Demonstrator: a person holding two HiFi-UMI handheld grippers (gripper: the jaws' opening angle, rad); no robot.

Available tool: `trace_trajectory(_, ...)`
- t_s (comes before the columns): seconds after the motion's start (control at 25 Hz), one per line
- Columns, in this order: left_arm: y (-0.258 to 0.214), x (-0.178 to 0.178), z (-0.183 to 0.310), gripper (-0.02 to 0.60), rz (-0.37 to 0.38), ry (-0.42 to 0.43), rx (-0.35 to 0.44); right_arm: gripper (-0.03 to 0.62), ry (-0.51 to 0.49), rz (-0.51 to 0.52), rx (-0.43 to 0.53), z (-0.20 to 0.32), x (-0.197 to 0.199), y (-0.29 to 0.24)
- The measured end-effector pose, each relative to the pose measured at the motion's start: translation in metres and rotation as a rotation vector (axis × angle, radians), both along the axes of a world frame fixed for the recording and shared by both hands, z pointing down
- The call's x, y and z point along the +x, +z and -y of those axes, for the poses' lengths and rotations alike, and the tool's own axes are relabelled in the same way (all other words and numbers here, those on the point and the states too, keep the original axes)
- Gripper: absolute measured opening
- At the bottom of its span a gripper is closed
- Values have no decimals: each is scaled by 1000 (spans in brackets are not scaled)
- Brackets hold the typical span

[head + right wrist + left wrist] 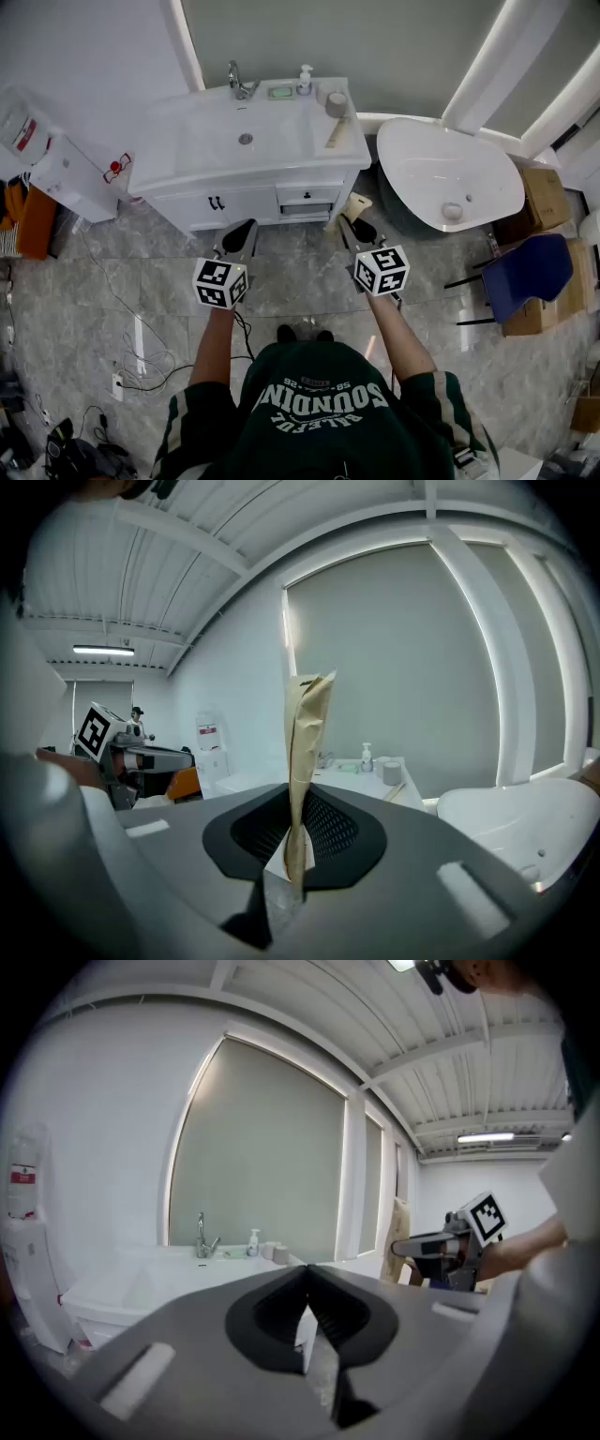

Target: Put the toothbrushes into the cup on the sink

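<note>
Grey floor tiles lie between the person and the white sink [216, 141]. The cup [336, 103] stands at the sink's right rear, with a pale toothbrush [337, 132] flat on the counter just beside it. The right gripper [298, 850] pinches a flat, creased tan sleeve [305, 752] upright by its lower end; it is probably a wrapped toothbrush meant for the cup. The left gripper [307, 1302] is closed on nothing and seems idle.

The right gripper [296, 803] clamped a tan packet [306, 733], possibly a wrapped toothbrush, which stood upright; the cup [392, 772] stood on the sink [358, 778] beyond.
</note>
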State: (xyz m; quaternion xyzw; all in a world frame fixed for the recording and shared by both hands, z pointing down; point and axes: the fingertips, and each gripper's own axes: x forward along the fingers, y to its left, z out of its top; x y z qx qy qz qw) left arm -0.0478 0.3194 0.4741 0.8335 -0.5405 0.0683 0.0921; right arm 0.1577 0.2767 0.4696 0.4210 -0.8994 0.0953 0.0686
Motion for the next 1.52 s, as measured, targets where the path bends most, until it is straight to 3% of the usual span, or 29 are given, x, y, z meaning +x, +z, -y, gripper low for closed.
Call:
trace_trajectory(0.24,3,-13,4,51,4,3,-4,44,5,13,24,5,-11,-2)
trace_trajectory(0.44,5,-29,9,51,1,16,-1,44,10,21,-15,9,-29,6)
trace_trajectory(0.92,17,-48,29,51,-8,64,-11,44,94,37,-29,22,-37,16)
trace_trajectory(1.2,23,-54,63,51,-6,72,-25,44,108,44,-47,57,-42,24)
trace_trajectory(1.52,36,-71,137,51,-4,48,-52,44,95,58,-65,139,-56,34)
